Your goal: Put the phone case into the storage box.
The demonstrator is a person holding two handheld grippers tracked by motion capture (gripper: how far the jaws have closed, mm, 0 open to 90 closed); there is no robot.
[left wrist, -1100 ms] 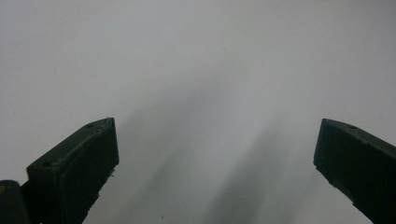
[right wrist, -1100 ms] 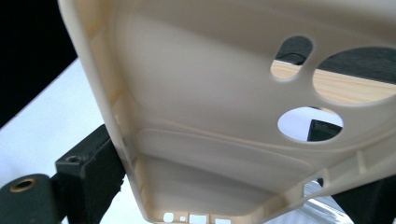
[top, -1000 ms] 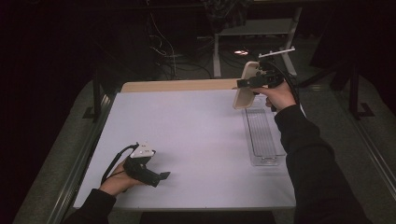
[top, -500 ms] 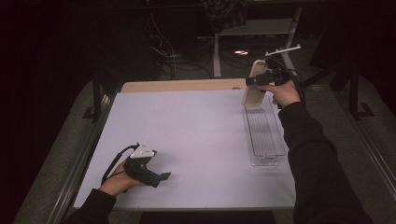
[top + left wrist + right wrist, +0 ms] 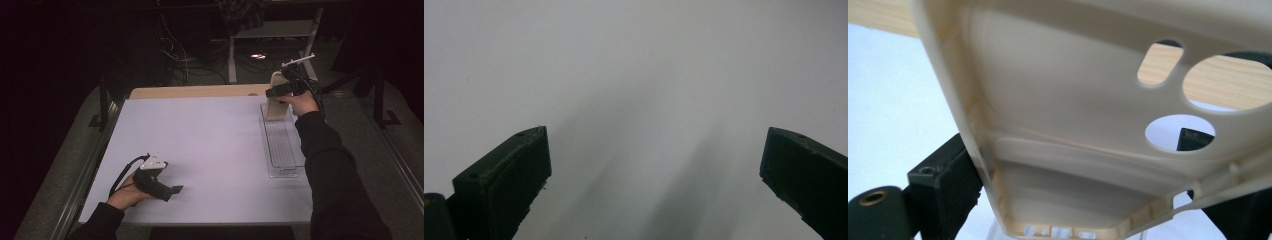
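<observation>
Right hand-held gripper (image 5: 274, 93) clamps phone case (image 5: 276, 102) over tray's (image 5: 285, 172) far edge.

White table sheet (image 5: 210, 145) covers most of the top; a bare wooden strip (image 5: 195, 91) is exposed along the far edge. Metal rails (image 5: 82, 187) run along the left side. Beyond the table, on a dark floor: a tangle of cables (image 5: 180, 60), a pale stand (image 5: 275, 30) with upright legs, and one small lit spot (image 5: 258, 56) beneath it.
</observation>
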